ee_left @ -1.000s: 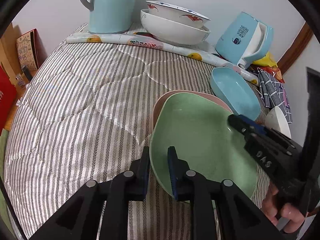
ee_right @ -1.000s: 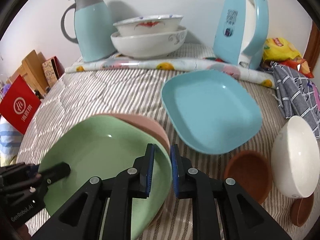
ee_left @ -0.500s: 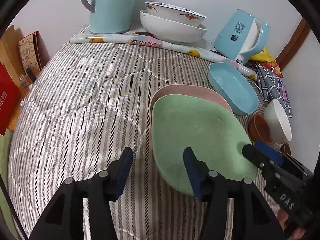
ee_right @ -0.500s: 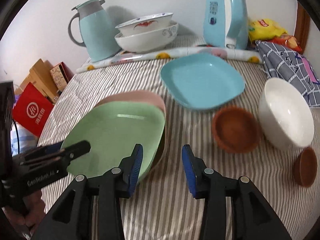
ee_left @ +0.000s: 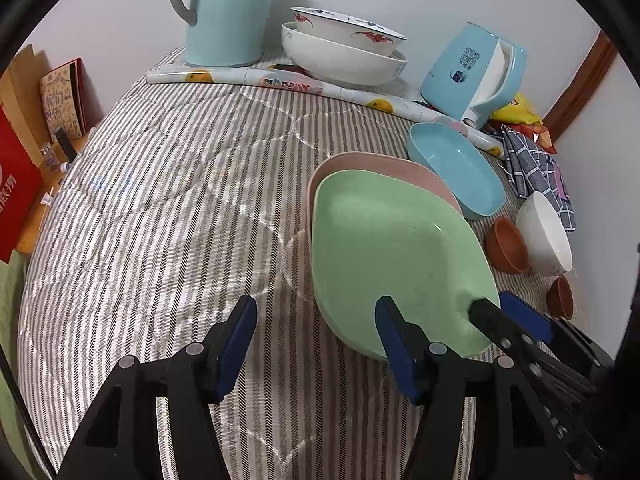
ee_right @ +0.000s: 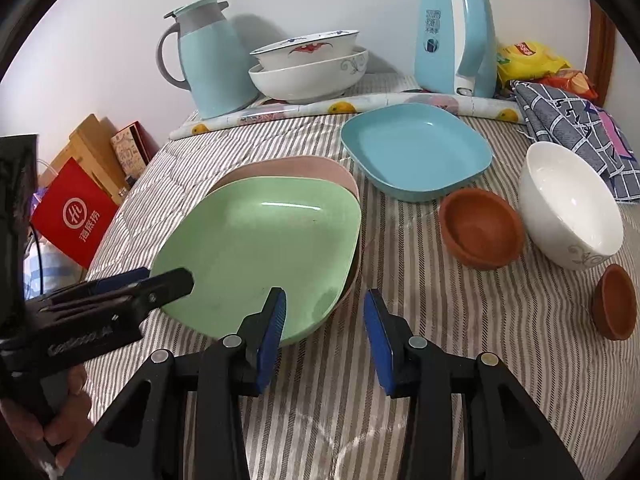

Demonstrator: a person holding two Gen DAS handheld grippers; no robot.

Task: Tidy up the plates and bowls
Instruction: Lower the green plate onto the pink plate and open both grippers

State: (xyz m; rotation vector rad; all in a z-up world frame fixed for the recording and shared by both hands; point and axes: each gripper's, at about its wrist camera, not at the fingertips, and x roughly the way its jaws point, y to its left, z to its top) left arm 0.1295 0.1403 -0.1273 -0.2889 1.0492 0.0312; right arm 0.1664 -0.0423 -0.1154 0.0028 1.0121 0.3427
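A green plate (ee_left: 392, 256) (ee_right: 260, 248) lies stacked on a pink plate (ee_left: 380, 164) (ee_right: 296, 166) on the striped cloth. A blue plate (ee_left: 456, 168) (ee_right: 416, 148) lies behind them. A white bowl (ee_right: 568, 204) (ee_left: 544, 232), a brown bowl (ee_right: 480, 228) (ee_left: 506, 246) and a smaller brown bowl (ee_right: 614, 306) (ee_left: 560, 298) sit to the right. My left gripper (ee_left: 316, 340) is open at the green plate's near left edge. My right gripper (ee_right: 324, 328) is open at its near right edge. Neither holds anything.
Two stacked white bowls (ee_right: 308, 68), a blue jug (ee_right: 212, 60), a blue kettle (ee_right: 456, 36) and a rolled printed sheet (ee_right: 360, 106) line the back. A checked cloth (ee_right: 576, 128) and snack bags (ee_right: 528, 60) lie at back right. A red bag (ee_right: 74, 212) stands beyond the left edge.
Both grippers were shut on the green plate's edges; they have let go, opened wide and pulled back. The green plate now rests on the pink plate.
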